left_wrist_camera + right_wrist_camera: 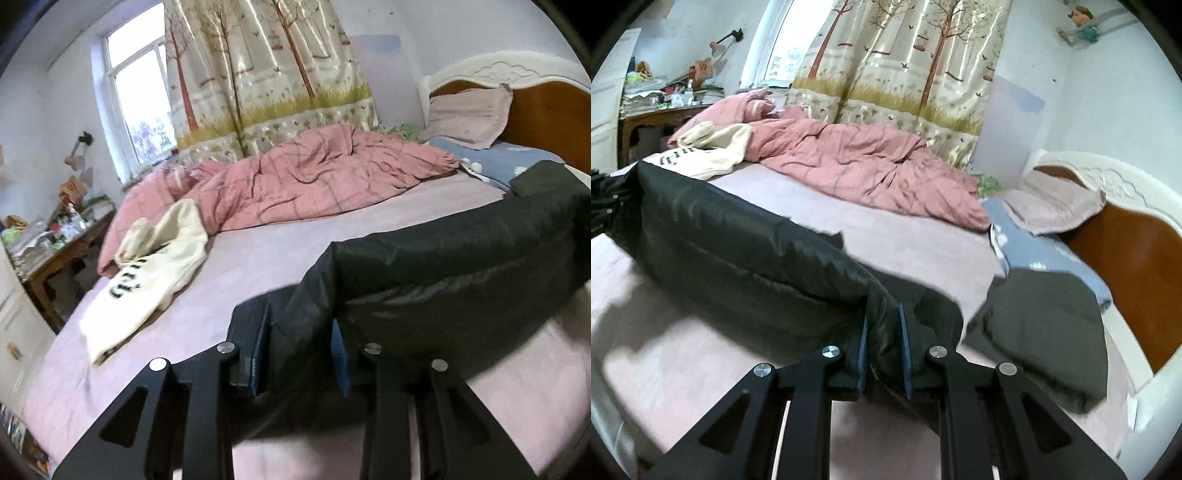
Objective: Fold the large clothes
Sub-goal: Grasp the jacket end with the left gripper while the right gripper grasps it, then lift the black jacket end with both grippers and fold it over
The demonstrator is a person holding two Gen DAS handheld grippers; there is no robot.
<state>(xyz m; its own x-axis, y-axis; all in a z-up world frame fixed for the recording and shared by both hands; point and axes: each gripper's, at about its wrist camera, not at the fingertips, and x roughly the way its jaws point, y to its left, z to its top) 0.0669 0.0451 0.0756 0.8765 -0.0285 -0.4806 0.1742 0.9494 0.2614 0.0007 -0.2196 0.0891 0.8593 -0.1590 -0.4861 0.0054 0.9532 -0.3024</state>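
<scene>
Nearest the left wrist camera, the left gripper [301, 347] has a bunched end of the black padded jacket [443, 266] between its blue pads; the jaws stand partly apart, and I cannot tell whether the pads press on the cloth or merely flank it. Close in the right wrist view, the right gripper [884, 354] has its jaws nearly together and clamped on the jacket's [746, 243] other end. The jacket hangs between the two as a thick roll lifted clear of the pink bed sheet [266, 266], with its long axis running sideways from one gripper to the other. The coming move turns on this: each hand is at its own end, so neither is nearer, and the fold would be made, as I judge it, by carrying both ends together toward the far side or lowering them flat.

Beyond the jacket the sheet lies bare across the middle of the bed, giving open room to lay it down. Near right in the right wrist view, a dark grey folded garment [1045, 332] lies just beside the right gripper and close to the bed's right edge, so room there is tight. Farther left, a cream sweatshirt [147, 280] lies near the left edge of the bed, well apart from the jacket. Far across, a crumpled pink quilt [314, 177] runs along the far side, with a pillow [469, 118] against the headboard [546, 122] at the far right, and a cluttered desk [55, 251] stands beyond the bed at the left.
</scene>
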